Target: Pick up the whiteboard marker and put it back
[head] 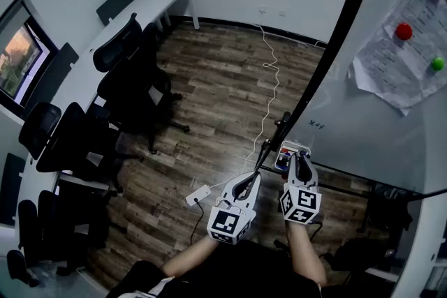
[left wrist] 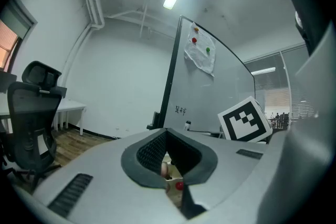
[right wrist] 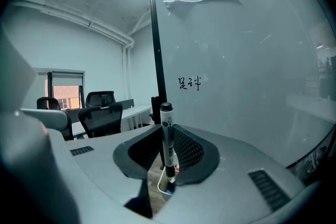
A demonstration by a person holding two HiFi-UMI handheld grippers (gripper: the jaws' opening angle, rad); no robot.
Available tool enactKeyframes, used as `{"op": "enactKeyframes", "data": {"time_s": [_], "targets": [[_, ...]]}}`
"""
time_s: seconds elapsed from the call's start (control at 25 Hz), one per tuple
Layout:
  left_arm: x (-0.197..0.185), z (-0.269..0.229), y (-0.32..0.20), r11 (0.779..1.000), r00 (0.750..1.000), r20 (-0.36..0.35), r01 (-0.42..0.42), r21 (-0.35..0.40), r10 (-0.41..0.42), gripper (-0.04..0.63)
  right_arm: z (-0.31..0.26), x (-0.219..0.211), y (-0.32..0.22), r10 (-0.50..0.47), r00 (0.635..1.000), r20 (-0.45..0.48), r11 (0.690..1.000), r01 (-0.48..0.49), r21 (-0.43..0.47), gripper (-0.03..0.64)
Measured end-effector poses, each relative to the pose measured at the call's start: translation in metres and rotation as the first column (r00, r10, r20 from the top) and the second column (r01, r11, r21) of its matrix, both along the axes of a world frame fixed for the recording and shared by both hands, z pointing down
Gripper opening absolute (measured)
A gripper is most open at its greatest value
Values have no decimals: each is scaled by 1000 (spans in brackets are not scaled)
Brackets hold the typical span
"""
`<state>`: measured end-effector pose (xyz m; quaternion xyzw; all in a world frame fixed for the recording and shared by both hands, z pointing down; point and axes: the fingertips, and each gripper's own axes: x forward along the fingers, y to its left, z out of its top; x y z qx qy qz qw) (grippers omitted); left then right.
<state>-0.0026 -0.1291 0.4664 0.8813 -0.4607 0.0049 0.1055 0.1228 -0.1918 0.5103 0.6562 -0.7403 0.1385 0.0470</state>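
Marker is standing upright, pinched between the jaws of the right gripper, right over a little white holder down by the whiteboard's bottom edge. Left gripper is just beside it, jaws closed together on nothing. Board's black frame edge runs close on the left, then it's open wood floor out to the office chairs.

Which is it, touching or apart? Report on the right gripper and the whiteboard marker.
Touching. The right gripper view shows the whiteboard marker upright, clamped in the right gripper, both pads pressed against its barrel.
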Motion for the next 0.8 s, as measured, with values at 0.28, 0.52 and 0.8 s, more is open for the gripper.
{"op": "enactKeyframes", "data": {"time_s": [0.28,0.52,0.8], "targets": [[11,-7,22,1000,1000,-2,-10,15,10,8,-11,5,30,-11,1000,-3,1000,11,18,77],[17,-10,43,999,1000,12,-11,32,11,8,-20,11,65,-22,1000,2,999,22,41,77],[29,-15,70,999,1000,23,-9,47,8,8,-36,13,112,-53,999,5,996,53,70,77]]}}
